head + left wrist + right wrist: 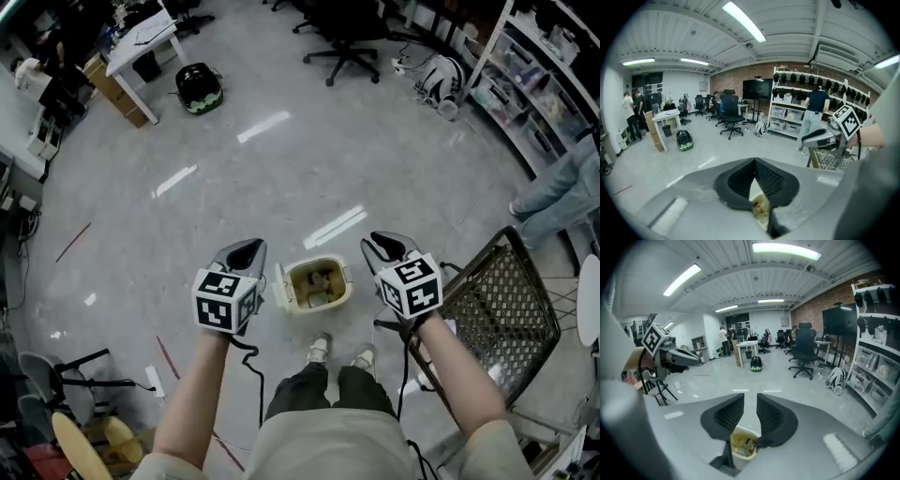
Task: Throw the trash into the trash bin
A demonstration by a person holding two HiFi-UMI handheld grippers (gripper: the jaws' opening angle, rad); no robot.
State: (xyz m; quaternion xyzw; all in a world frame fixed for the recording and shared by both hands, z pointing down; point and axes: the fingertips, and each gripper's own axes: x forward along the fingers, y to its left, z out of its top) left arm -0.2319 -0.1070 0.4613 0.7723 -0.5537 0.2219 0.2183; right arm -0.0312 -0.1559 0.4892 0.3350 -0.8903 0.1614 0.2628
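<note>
Looking down on bin (319,262), lid (279,287) open, trash (319,286) inside. Holding left gripper (242,255) at its left, right gripper (382,246) at its right, both pointing forward. Beside right arm (459,375), mesh chair (502,300).

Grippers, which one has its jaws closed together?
The left gripper: its jaws meet at the tips, while the right gripper shows a narrow gap between its jaws.

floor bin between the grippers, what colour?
Cream to pale yellow trash bin; clearest in the head view.
</note>
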